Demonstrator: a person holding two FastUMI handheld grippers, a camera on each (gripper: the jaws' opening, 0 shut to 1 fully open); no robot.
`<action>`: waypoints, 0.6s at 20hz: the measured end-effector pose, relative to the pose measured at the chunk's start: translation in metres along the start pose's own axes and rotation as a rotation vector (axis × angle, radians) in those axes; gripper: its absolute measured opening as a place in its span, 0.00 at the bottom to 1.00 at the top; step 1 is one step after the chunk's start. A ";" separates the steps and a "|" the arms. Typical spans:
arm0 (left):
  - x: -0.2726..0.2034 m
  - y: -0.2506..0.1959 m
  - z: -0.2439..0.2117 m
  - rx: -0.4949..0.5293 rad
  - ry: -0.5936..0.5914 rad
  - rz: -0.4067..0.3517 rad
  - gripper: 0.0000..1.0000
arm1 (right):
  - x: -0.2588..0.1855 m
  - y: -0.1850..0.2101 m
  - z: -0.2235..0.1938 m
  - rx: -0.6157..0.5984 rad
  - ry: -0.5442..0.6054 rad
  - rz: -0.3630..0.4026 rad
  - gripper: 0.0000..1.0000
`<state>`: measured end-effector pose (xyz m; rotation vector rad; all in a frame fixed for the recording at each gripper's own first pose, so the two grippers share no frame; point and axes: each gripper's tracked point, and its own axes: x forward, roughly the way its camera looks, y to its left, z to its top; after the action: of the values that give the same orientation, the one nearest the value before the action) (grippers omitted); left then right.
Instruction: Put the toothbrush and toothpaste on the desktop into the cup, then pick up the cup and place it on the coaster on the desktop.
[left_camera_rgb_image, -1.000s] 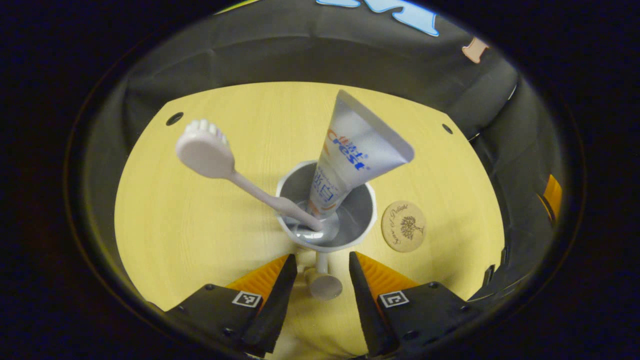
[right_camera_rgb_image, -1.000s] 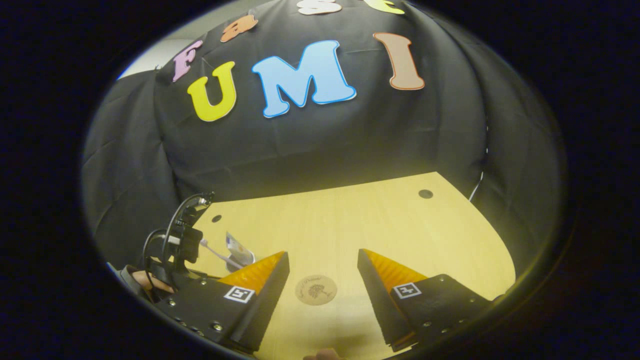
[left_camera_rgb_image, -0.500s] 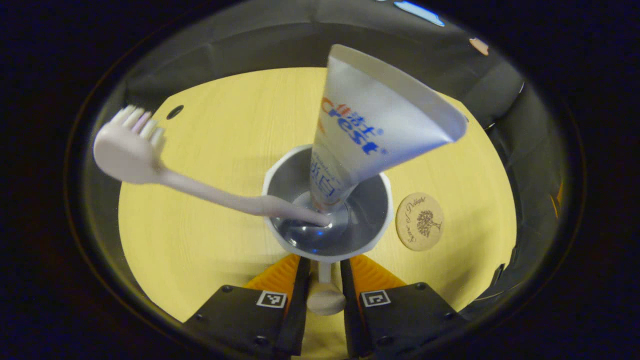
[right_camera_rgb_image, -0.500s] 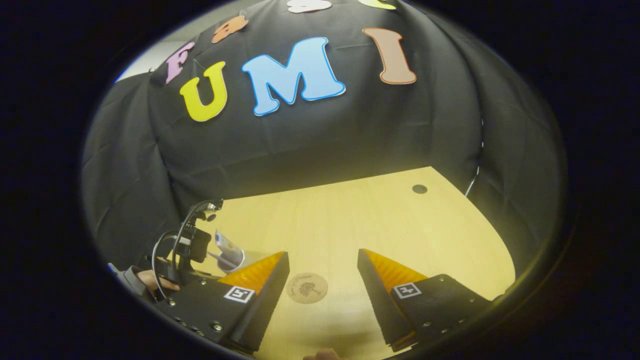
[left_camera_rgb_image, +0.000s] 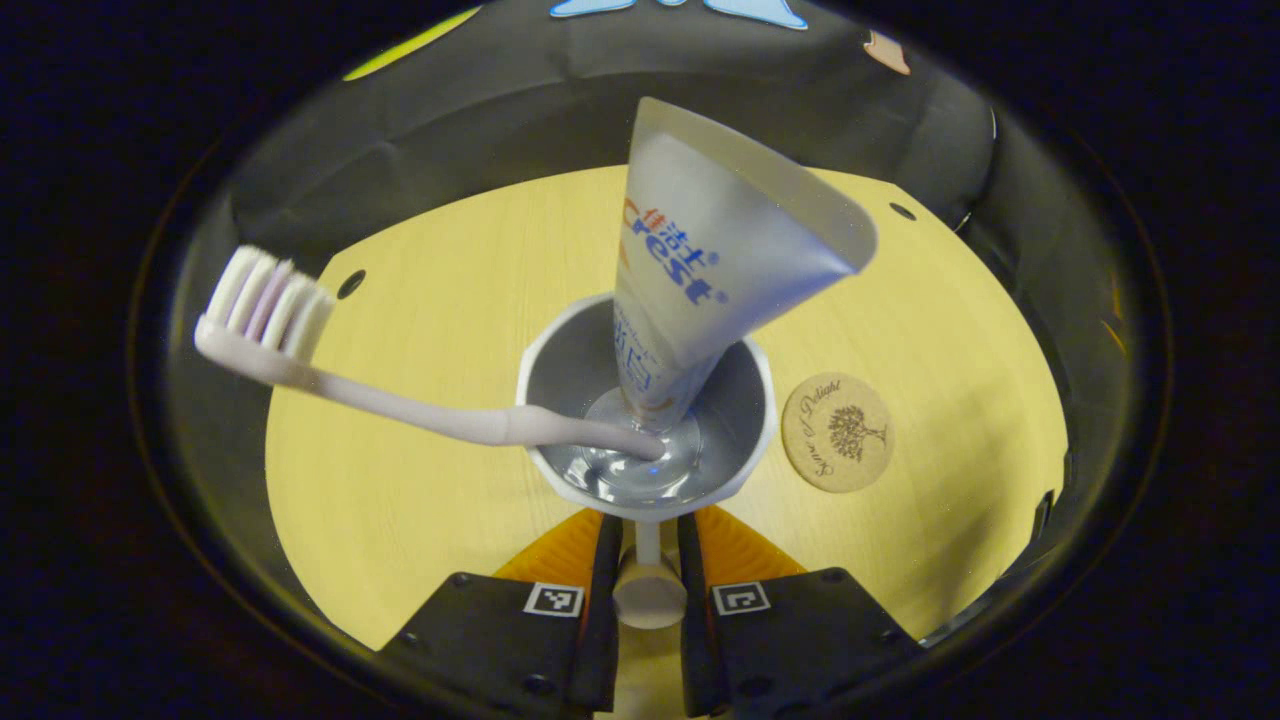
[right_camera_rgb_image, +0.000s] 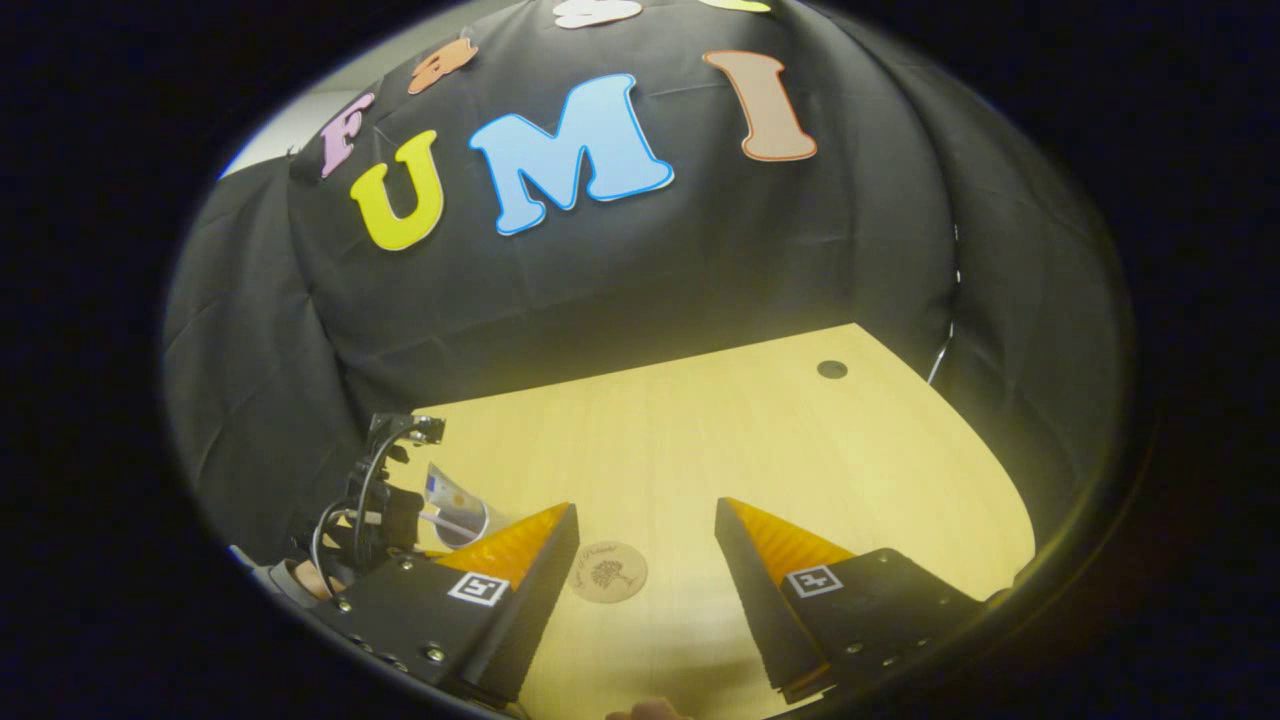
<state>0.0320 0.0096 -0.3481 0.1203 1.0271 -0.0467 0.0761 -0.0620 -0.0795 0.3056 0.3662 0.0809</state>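
Left hand-held gripper (left_camera_rgb_image: 648, 555): fingers drawn close together, pressing from both sides on the short handle stub of the cup (left_camera_rgb_image: 742, 470). Right hand-held gripper (right_camera_rgb_image: 645, 545): fingers spread wide, holding nothing, hanging above the tabletop (right_camera_rgb_image: 760, 440) with the coaster (right_camera_rgb_image: 608, 571) seen between them.

In the left gripper view, cup directly ahead of the fingers, mouth facing the camera. Toothbrush (left_camera_rgb_image: 400, 400) standing in it, handle end down on the cup bottom, leaning far out over the rim to the left, bristle head up in the air. Toothpaste (left_camera_rgb_image: 700, 260) standing in it too, cap end down, flat crimped end up and tilted toward the right. Coaster (left_camera_rgb_image: 837, 432) lying flat on the tabletop (left_camera_rgb_image: 400, 500) just right of the cup, apart from it.

In the right gripper view, left hand-held gripper (right_camera_rgb_image: 385, 500) far left with black cables looped over it, cup (right_camera_rgb_image: 470, 520) and tube tip beside it, left of the coaster.

Against a second ago: left fingers then stood open on either side of the handle stub, now closed on it; cup and tube larger and nearer in the left gripper view; toothbrush swung lower and further left. Right hand-held gripper as wide as before.

Cup pale, smooth plastic with a glossy, reflecting bottom and a faceted rim. Toothbrush slim, pale, with white and faintly lilac bristles. Tube silvery, tapering from crimp to cap. Coaster round, wooden, with an engraved tree. Tabletop light wood grain with small dark round holes.
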 end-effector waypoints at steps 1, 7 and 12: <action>-0.002 -0.004 0.003 0.009 -0.014 -0.003 0.33 | -0.001 -0.002 0.001 0.004 -0.001 -0.001 0.85; -0.013 -0.062 0.018 0.053 -0.038 -0.067 0.32 | -0.010 -0.011 0.002 0.004 -0.012 0.006 0.85; -0.018 -0.115 0.030 0.077 -0.015 -0.123 0.32 | -0.018 -0.029 0.003 0.019 -0.021 -0.001 0.85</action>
<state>0.0376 -0.1083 -0.3261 0.1264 1.0171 -0.1992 0.0611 -0.0923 -0.0797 0.3245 0.3463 0.0728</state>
